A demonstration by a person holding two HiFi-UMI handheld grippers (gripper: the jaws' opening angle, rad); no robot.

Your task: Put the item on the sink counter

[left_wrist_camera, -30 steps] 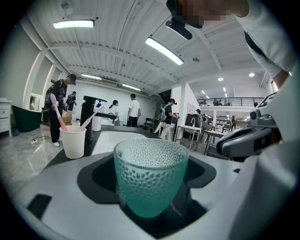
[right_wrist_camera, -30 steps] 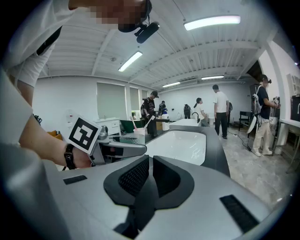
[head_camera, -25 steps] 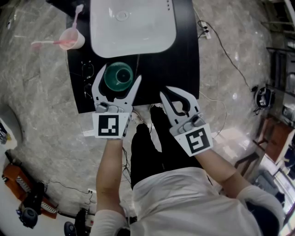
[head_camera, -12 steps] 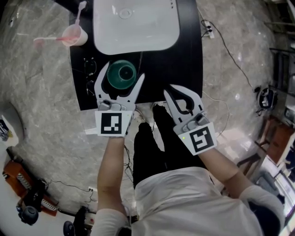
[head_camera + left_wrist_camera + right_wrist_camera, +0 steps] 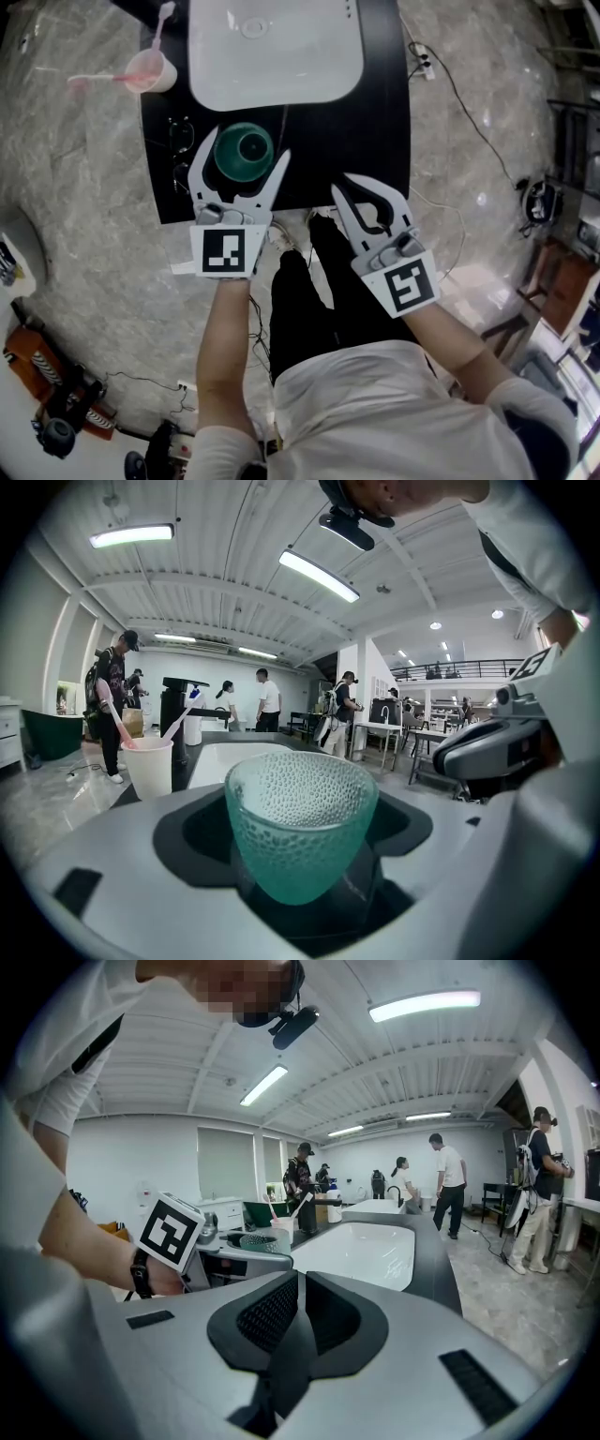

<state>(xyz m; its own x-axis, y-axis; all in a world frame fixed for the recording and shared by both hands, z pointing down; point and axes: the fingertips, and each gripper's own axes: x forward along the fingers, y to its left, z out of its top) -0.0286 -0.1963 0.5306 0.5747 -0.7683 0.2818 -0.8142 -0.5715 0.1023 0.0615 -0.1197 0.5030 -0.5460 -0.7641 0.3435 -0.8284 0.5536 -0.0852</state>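
A green dimpled glass cup (image 5: 244,153) sits between the jaws of my left gripper (image 5: 246,145), over the front left part of the black sink counter (image 5: 361,131). In the left gripper view the cup (image 5: 300,822) stands upright, filling the gap between the pads, and the gripper is shut on it. I cannot tell whether its base touches the counter. My right gripper (image 5: 361,192) hovers at the counter's front edge, right of the cup, shut with nothing in it; its pads (image 5: 281,1312) meet.
A white basin (image 5: 277,52) is set into the counter behind the cup. A pink cup with toothbrushes (image 5: 148,73) stands at the back left corner. A tall black faucet (image 5: 178,714) rises beside it. Cables and a power strip (image 5: 419,62) lie on the marble floor.
Almost nothing has moved: both grippers and the cup shifted very slightly, and the left gripper keeps its hold on the cup.
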